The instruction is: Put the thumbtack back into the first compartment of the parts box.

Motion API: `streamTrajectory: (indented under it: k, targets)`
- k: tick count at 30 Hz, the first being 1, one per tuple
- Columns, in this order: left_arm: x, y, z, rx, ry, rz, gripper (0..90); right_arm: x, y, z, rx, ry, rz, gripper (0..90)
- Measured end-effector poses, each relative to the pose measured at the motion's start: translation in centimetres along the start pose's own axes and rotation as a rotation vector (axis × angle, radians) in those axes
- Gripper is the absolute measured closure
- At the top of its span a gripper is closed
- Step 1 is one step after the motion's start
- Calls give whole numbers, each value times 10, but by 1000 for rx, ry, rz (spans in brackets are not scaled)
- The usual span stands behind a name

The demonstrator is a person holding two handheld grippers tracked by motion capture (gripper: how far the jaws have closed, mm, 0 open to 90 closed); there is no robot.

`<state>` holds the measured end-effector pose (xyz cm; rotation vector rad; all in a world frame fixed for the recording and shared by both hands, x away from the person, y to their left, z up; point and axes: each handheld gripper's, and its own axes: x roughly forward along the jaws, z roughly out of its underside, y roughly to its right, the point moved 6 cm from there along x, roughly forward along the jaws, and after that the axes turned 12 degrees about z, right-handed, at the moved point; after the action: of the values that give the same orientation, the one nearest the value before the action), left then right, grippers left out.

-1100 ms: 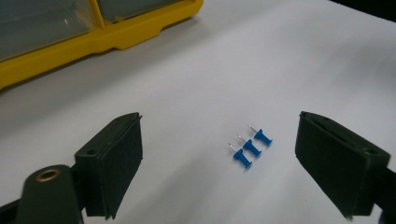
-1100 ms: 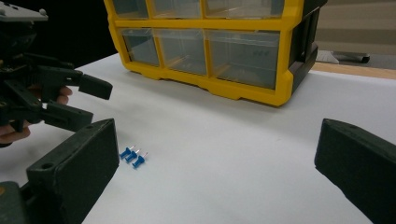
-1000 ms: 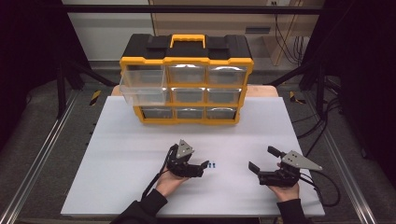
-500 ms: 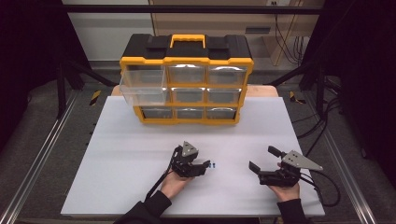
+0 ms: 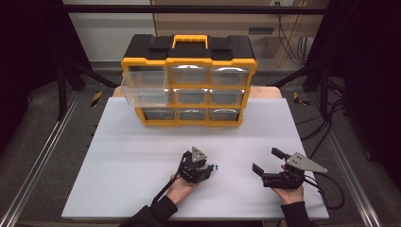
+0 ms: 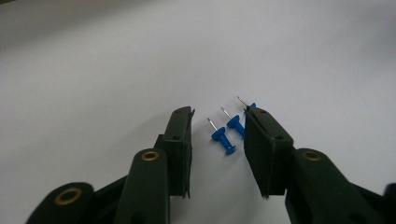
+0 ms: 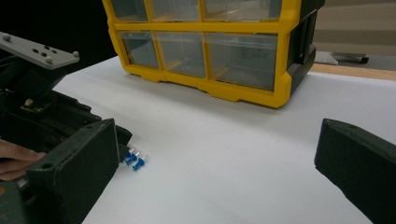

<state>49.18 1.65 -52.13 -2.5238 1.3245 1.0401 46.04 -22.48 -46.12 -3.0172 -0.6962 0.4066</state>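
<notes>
The small blue plastic push pins (image 6: 224, 138) lie on the white desk (image 5: 123, 165) between the parted fingers (image 6: 180, 149) of the left gripper (image 5: 207, 171) — released, gripping nothing. Three pins crowd together, one half hidden behind the right-hand finger, so I judge a close could pinch two at once or flick one away by its steel point. The right gripper (image 5: 265, 165) rests wide open, well apart. The yellow-and-black drawer cabinet (image 5: 189, 80) stands far back, one clear drawer (image 5: 144, 90) pulled out — bare desk lies between.
</notes>
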Motion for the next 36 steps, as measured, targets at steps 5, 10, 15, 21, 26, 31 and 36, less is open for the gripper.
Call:
streamTrajectory:
  k: [5,10,15,21,26,31,36]
  targets:
    - [0,0,0,-2,1,-3,679,0,0,0,-5,-5,-1,5]
    - [1,0,1,3,-13,-5,694,-1,0,0,4,-10,-1,5]
    - [1,1,2,29,-18,-32,728,0,-1,0,20,-5,-6,5]
    - [0,1,3,34,-29,-36,775,-1,0,-1,9,-1,-2,5]
    - [0,-1,3,40,-26,-53,825,0,0,-1,6,-1,-2,5]
    - [1,0,3,41,-17,-52,844,0,-1,-1,13,-1,-6,5]
    - [0,-1,3,36,-19,-38,849,1,-1,0,9,-4,-5,5]
